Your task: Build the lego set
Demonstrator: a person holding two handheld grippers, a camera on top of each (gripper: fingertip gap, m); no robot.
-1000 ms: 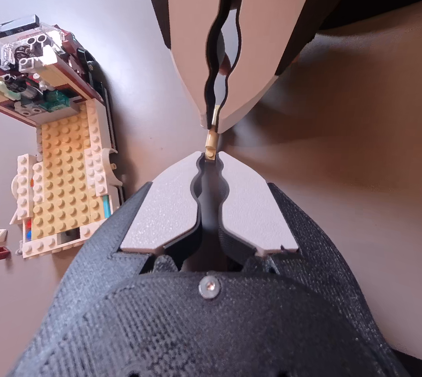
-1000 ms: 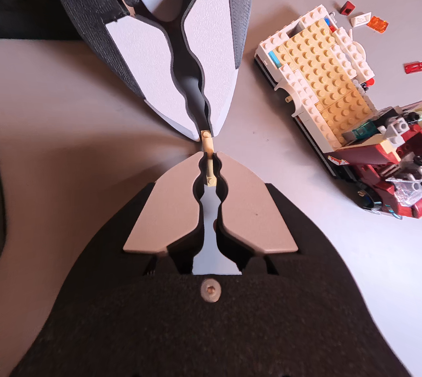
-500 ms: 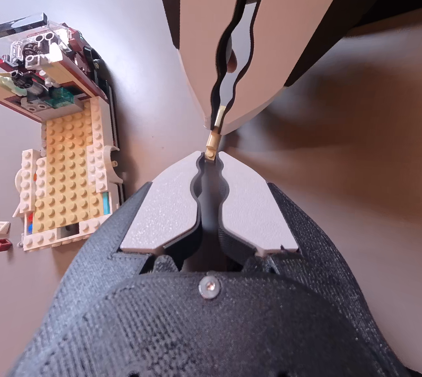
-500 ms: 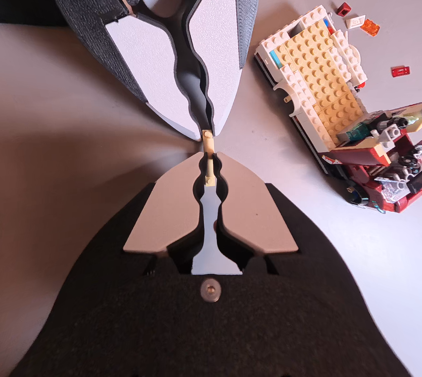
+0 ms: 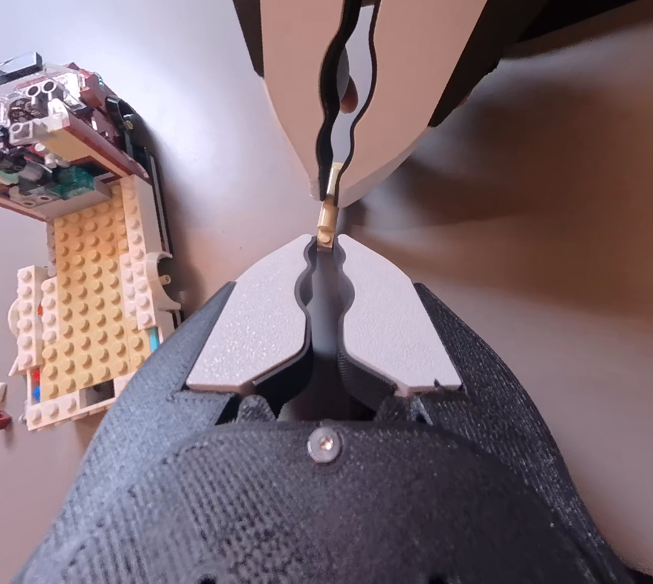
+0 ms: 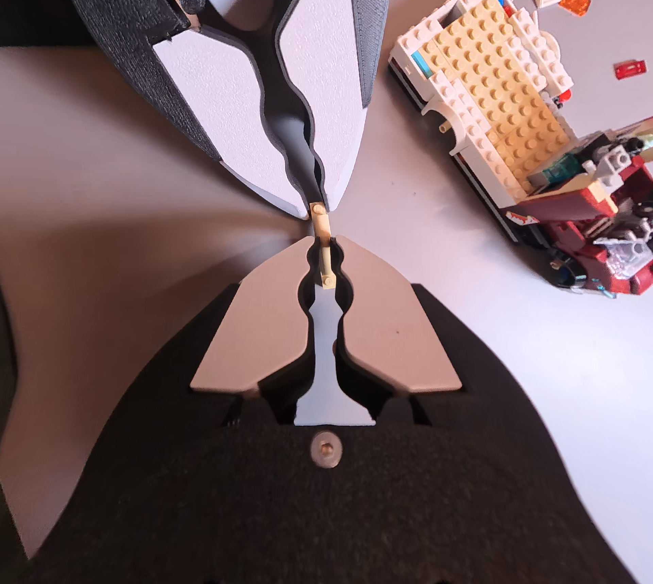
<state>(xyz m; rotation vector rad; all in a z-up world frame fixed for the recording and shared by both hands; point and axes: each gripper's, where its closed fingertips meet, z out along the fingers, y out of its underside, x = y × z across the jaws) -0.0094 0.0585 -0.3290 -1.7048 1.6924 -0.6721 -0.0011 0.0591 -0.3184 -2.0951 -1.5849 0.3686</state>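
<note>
The left gripper (image 5: 325,241) and right gripper (image 6: 323,241) meet tip to tip above open desk (image 6: 459,319), each clamped on one end of one small tan piece (image 6: 321,224). One half-built model (image 6: 494,100) lies farther off, four loose bricks (image 6: 576,1) beyond it.

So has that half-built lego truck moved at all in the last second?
Cannot tell. The truck shifts against the picture's edge, but the gripper-mounted camera may have moved, and the bare table offers no fixed mark.

Lego vehicle (image 5: 88,284) cut off at left frame edge in left wrist view; its dark red front (image 6: 615,213) cut off at right edge in right wrist view. Tan piece (image 5: 327,217) ends hidden between fingertips.
</note>
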